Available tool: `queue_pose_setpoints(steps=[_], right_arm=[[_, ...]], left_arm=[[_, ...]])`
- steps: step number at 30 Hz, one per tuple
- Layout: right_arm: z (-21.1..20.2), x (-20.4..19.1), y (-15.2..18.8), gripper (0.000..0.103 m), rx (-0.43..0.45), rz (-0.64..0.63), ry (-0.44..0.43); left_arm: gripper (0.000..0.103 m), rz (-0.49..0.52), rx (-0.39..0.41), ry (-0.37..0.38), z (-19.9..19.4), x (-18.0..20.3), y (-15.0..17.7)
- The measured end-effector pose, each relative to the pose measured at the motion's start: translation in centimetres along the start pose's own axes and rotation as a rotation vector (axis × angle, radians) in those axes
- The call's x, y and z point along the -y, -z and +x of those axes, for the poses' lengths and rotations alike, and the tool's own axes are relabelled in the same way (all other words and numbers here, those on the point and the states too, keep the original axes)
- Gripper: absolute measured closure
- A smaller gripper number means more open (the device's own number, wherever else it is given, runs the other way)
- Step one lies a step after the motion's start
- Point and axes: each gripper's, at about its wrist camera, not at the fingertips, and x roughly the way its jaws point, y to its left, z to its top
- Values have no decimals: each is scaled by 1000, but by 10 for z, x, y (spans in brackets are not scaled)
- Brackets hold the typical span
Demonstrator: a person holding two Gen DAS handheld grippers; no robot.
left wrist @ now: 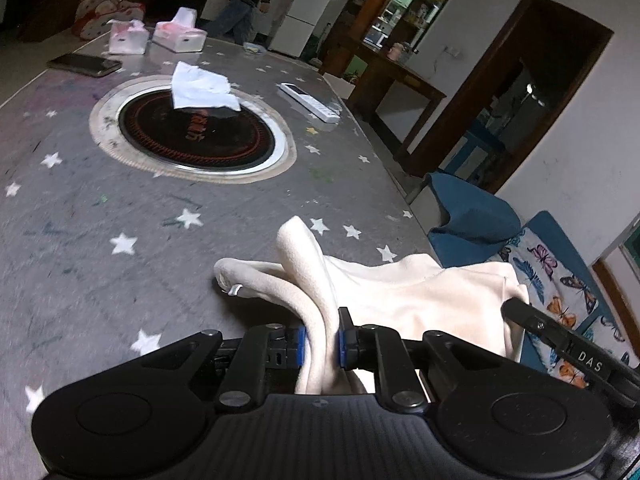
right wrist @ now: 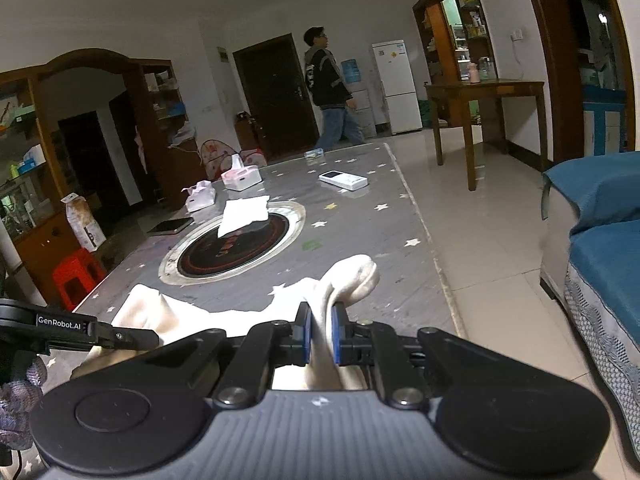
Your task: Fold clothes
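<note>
A cream fleece garment (left wrist: 400, 292) hangs bunched between both grippers above the near edge of a grey star-patterned table (left wrist: 100, 216). My left gripper (left wrist: 322, 340) is shut on a thick fold of it, the cloth squeezed between the blue pads. In the left wrist view the right gripper's black finger (left wrist: 532, 320) reaches into the garment's far corner. My right gripper (right wrist: 321, 334) is shut on another fold of the cream garment (right wrist: 352, 276), a rounded lump poking out past the pads. The left gripper's black arm (right wrist: 80, 330) shows at the left of the right wrist view.
A round black cooktop (left wrist: 196, 132) is set into the table's middle, with a white tissue (left wrist: 200, 88) on it. Tissue boxes (left wrist: 180, 34), a phone (left wrist: 84, 65) and a white remote (left wrist: 308, 102) lie farther back. A blue sofa (right wrist: 600, 216) stands right; a person (right wrist: 332, 92) walks at the back.
</note>
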Motion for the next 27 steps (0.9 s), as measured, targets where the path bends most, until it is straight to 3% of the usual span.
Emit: queue_pose_setpoints(steps=[9, 27], right_arm=[[11, 9, -4, 94, -9, -4, 29], [38, 23, 1, 94, -64, -22, 81]], left_arm=[[87, 70, -11, -32, 18, 16, -4], [87, 114, -34, -93, 37, 14, 1]])
